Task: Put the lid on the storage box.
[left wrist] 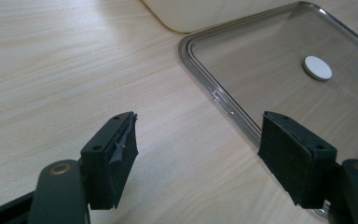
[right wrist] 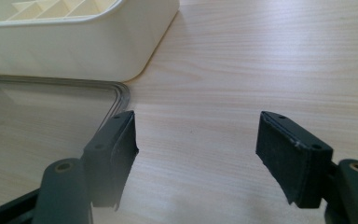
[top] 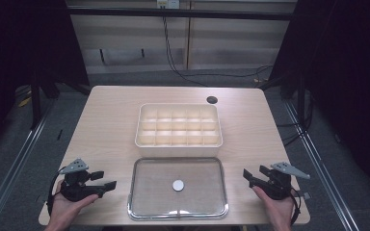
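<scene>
Left gripper (top: pixel 107 185) and right gripper (top: pixel 247 176), both wide and empty, flank the clear rectangular glass lid (top: pixel 147 202) lying before the cream compartmented plastic box (top: pixel 178 148); likely best gripped evenly at opposite rims.

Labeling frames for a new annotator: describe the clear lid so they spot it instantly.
Start at the wooden table and find the cream divided box in its middle. Directly nearer the person, between the two grippers, lies the lid. It alone is flat and see-through, with a white round knob at its centre.
</scene>
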{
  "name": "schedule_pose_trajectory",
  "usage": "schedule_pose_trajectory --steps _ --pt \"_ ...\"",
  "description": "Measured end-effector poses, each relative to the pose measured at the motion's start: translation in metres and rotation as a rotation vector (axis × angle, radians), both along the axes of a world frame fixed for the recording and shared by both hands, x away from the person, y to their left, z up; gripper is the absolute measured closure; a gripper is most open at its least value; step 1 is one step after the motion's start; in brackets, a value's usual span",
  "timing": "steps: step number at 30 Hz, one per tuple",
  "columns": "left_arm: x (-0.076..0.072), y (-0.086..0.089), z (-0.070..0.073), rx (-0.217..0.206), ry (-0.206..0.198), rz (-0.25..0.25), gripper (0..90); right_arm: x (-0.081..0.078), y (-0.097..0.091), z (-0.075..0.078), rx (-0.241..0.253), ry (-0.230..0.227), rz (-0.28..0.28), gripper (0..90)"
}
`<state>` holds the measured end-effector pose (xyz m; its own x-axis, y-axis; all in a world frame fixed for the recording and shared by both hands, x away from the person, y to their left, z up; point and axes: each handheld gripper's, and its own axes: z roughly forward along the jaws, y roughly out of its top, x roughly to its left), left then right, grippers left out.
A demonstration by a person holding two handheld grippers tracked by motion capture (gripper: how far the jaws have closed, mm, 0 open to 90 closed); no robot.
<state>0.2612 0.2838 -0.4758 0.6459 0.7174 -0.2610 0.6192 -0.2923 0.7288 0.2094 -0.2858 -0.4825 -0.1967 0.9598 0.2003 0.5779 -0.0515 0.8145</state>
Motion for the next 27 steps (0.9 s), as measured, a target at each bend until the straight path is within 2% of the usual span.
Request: schedule_pose_trajectory --steps 2,6,9,11,13,16,18,20,21,22,23,26,27 --pt "0.001 0.0 -0.001 0.0 0.006 0.006 27.3 -0.001 0.0 0.001 -0.028 0.016 0.007 32.4" --pt "0.002 0.001 -0.001 0.003 0.011 0.011 27.6 -0.002 0.001 0.003 -0.006 0.037 0.018 35.0" --pt "0.001 0.001 -0.001 0.002 0.018 0.006 29.4 -0.004 0.003 0.006 -0.016 0.033 0.033 37.4" --pt "-0.001 0.0 -0.001 0.001 0.018 0.002 33.1 -0.005 0.005 0.007 -0.013 0.03 0.052 39.4" --pt "-0.006 0.0 0.001 0.011 0.01 0.017 38.0 -0.006 0.005 0.008 -0.011 0.027 0.07 43.7" --pt "-0.012 0.003 0.004 -0.003 0.01 0.022 40.4 -0.008 0.007 0.007 -0.013 0.018 0.076 43.8" --pt "-0.013 0.003 0.006 -0.011 0.009 0.028 40.6 -0.009 0.01 0.008 -0.019 0.028 0.092 45.3" --pt "-0.012 0.0 0.007 -0.023 0.018 0.029 44.8 -0.009 0.014 0.009 -0.018 0.03 0.104 43.4" --pt "-0.011 -0.002 0.007 -0.025 0.022 0.024 46.8 -0.008 0.018 0.01 0.002 0.045 0.126 44.6" --pt "-0.009 -0.004 0.007 -0.038 0.03 0.022 48.1 -0.008 0.02 0.012 0.001 0.049 0.138 44.3" --pt "-0.008 -0.006 0.006 -0.028 0.03 0.017 49.0 -0.007 0.025 0.014 -0.02 0.052 0.155 43.6" --pt "-0.005 -0.014 0.007 -0.035 0.05 -0.012 48.2 -0.002 0.033 0.016 0.001 0.078 0.195 41.2" --pt "-0.005 -0.017 0.009 -0.023 0.048 -0.028 47.7 0.0 0.036 0.017 0.0 0.083 0.204 40.2"
